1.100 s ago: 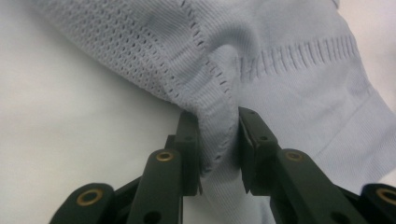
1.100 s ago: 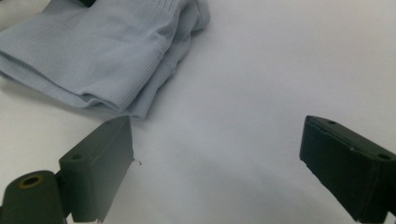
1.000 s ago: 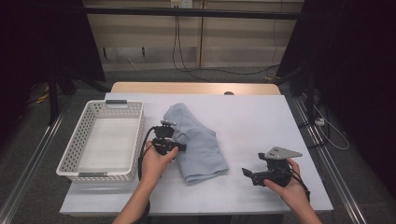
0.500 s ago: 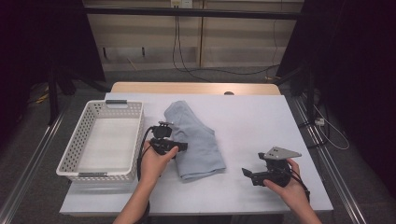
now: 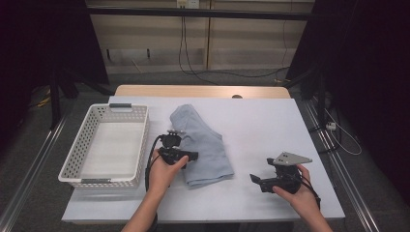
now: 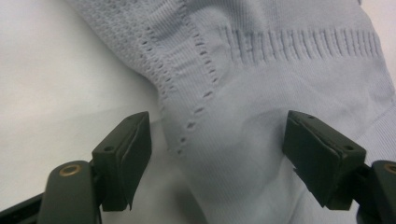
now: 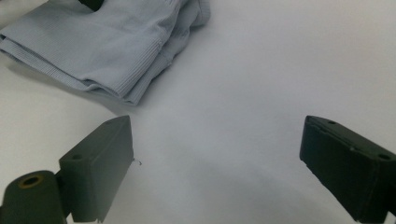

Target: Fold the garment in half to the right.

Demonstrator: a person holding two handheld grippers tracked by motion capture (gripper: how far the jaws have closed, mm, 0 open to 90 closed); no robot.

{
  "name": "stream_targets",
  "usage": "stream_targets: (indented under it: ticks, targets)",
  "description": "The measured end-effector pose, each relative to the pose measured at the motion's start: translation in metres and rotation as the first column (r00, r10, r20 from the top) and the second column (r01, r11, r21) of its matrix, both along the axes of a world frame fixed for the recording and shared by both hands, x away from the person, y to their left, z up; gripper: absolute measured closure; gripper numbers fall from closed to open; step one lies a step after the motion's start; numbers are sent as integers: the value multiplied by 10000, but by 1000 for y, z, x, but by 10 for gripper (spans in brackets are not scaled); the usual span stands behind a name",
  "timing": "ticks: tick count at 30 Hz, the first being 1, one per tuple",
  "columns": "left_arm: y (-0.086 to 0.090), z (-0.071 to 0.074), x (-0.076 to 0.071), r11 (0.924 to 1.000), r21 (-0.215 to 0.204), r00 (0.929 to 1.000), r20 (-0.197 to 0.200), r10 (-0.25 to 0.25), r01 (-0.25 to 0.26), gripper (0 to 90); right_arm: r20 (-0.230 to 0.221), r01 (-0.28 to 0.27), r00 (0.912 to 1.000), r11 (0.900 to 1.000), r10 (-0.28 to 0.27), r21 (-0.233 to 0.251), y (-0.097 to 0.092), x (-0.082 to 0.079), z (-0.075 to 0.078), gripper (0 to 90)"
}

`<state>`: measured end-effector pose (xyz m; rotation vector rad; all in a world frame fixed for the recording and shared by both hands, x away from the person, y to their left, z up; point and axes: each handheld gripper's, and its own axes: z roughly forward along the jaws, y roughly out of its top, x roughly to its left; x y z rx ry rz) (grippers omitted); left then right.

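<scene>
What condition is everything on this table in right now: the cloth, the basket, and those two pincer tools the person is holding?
Light blue garment: folded, lying flat on the table, outside the basket.
White basket: upright, nothing inside it.
Left gripper: jaws have just been opening; open, the garment's edge lies between them, pads not pressing.
Right gripper: open over bare table, holding nothing.
White table: bears the basket and the garment.

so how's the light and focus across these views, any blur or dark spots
High view: the white table is evenly lit, the surroundings fall to near black. Left gripper view: the knit of the pale blue garment is sharp higher up, softer near the jaws. Right gripper view: the folded garment's ribbed hem is crisp, the jaws cast faint shadows.
</scene>
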<state>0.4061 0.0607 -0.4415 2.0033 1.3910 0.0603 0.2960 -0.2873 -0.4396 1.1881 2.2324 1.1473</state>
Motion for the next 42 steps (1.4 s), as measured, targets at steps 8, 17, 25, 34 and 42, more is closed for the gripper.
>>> stream_targets:
  ticks: [8, 17, 25, 34, 42]
  targets:
    - [3, -2, 0, 9987, -395, 9995, 56, 315, -312, 286, -7, 23, 10000, 10000, -23, 0, -1, 0, 0, 96]
    - [0, -3, 0, 9988, -461, 9998, 58, 178, -176, 368, 6, 19, 10000, 10000, -19, -25, -1, 0, 0, 96]
    - [-8, -1, 0, 9996, 13, 9996, -40, 295, -295, 399, 16, 74, 10000, 9999, -74, 71, -2, 0, 1, 96]
    - [-2, 0, 6, 9952, -878, 9963, -782, 369, -438, 681, 24, 121, 9999, 9999, -121, 96, -3, 0, 2, 96]
    - [8, 12, 21, 9935, -1013, 9929, -1118, 411, -526, 743, 0, 150, 9999, 9998, -150, 127, -5, 0, 0, 96]
